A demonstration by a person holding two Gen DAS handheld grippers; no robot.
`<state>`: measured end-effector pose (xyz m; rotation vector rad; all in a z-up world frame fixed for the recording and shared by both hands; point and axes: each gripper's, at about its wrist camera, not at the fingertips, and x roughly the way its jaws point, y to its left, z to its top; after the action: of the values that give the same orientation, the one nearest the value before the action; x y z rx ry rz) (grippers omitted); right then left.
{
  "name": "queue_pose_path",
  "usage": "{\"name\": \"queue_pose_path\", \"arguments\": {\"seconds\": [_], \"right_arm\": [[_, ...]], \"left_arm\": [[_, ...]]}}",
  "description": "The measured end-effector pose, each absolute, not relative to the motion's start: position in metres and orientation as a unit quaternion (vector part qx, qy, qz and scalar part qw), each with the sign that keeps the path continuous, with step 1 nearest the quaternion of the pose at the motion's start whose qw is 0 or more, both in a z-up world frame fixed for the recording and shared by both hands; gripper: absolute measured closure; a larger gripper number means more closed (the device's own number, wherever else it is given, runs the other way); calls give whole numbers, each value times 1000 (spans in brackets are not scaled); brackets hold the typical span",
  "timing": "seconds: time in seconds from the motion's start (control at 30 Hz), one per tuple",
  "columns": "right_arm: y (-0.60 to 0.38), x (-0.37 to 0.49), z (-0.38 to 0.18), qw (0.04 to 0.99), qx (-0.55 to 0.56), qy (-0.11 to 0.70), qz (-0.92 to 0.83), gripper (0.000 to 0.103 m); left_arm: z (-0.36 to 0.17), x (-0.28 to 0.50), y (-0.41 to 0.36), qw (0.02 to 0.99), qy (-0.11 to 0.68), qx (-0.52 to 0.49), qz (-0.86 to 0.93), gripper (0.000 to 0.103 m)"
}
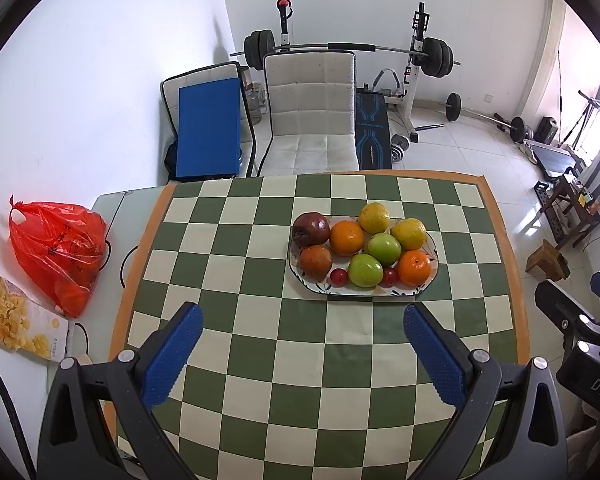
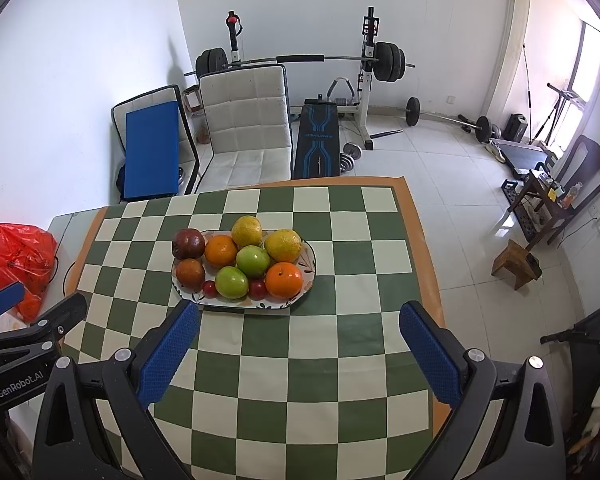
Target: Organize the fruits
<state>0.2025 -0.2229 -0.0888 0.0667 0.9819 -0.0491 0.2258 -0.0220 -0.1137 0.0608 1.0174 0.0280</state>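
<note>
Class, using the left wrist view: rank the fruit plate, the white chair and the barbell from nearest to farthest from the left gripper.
1. Fruit plate, on the checkered cloth just ahead of the left gripper.
2. White chair, behind the table's far edge.
3. Barbell, on its rack at the back wall.

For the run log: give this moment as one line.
left gripper open, empty | right gripper open, empty | plate on checkered cloth, piled with fruit | nothing grasped yet
</note>
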Motion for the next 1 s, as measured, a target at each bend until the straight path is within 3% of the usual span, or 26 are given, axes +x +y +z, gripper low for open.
{"name": "queue_pose_path", "arguments": {"seconds": [1.0], "right_arm": [[-223, 199, -81, 883, 32, 468, -22, 1]], "left_arm": [[-106, 221, -29, 877, 480, 30, 8, 0]]}}
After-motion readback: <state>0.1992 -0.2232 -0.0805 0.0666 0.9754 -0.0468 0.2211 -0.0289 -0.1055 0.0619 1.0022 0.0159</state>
